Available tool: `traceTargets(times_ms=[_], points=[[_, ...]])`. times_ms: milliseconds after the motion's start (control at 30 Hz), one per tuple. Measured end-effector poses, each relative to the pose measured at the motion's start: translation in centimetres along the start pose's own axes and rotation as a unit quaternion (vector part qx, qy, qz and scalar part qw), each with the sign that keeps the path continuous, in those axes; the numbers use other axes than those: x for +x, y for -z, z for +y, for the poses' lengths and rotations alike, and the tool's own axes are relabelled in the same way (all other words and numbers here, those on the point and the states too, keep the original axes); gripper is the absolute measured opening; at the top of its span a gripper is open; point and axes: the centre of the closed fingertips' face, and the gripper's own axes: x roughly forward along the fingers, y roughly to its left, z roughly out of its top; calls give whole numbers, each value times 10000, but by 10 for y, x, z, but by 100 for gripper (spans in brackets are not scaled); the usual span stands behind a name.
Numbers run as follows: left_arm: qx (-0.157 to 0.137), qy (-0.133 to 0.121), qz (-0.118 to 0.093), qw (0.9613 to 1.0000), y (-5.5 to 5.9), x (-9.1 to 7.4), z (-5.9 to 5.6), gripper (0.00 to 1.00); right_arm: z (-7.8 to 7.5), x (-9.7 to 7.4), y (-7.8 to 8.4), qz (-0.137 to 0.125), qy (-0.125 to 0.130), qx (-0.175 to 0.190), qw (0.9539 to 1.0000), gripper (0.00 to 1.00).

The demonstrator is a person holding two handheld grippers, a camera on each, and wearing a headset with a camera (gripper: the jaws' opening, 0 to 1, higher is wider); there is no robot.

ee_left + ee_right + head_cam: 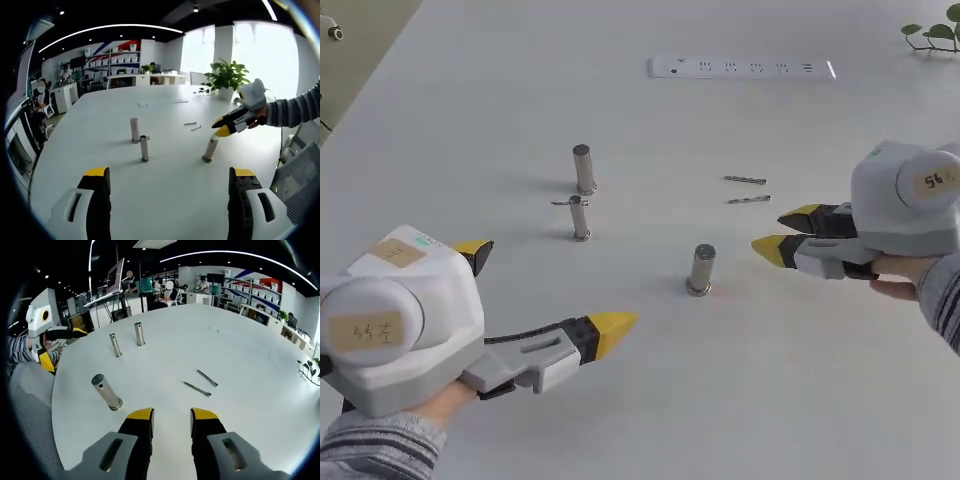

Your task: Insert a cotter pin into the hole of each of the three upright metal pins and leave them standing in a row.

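Lower left: left tongs (550,285) wide apart, empty. Centre, on white surface (650,400): three upright grey metal pins. Rear pin (583,168) bare, middle pin (579,217) cottered, front pin (700,269) bare. Right: loose thin steel cotter pins (745,180) lying flat; right tongs (782,232) slightly apart, empty. Risk: flat cotter slips from grip; brushing front pin topples it.

I see a white table (770,400). Three metal pins stand on it: the far pin (584,168), the near pin (580,217) with a cotter pin (565,203) through its top, and the right pin (701,269). Two loose cotter pins (745,180) (749,199) lie side by side. A power strip (742,67) lies far back.
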Motion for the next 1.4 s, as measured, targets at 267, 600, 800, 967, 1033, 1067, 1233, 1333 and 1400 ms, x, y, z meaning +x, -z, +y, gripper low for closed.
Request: traceTargets(times_ms=[267,600,800,967,1033,1067,1233,1333,1400], points=[[-18,-45,42,10000,2,-1,5,97,-22,18,-2,376,-112,-274,9989,23],[-25,-73,65,9999,5,0,7,95,-49,41,-11,590,-68,-474,9971,18],[-45,-127,83,9999,7,-2,10,95,-49,46,-11,774,-213,-581,9951,15],[-50,-158,101,9998,8,-3,10,94,-44,45,-9,1000,-407,-637,9921,10],[-39,-159,105,9998,8,-3,10,94,-45,45,-8,1119,-437,-699,9903,8],[-40,-153,115,9998,8,-2,10,94,-45,45,-7,1170,-458,-737,9893,7],[40,-112,112,9999,5,-1,8,93,-46,43,-4,1338,-474,-1026,9845,0],[91,-57,138,9998,5,0,6,93,-44,43,-3,1356,-509,-1134,9829,0],[136,11,209,9997,7,1,4,90,-43,43,-3,1356,-551,-1216,9817,0]])
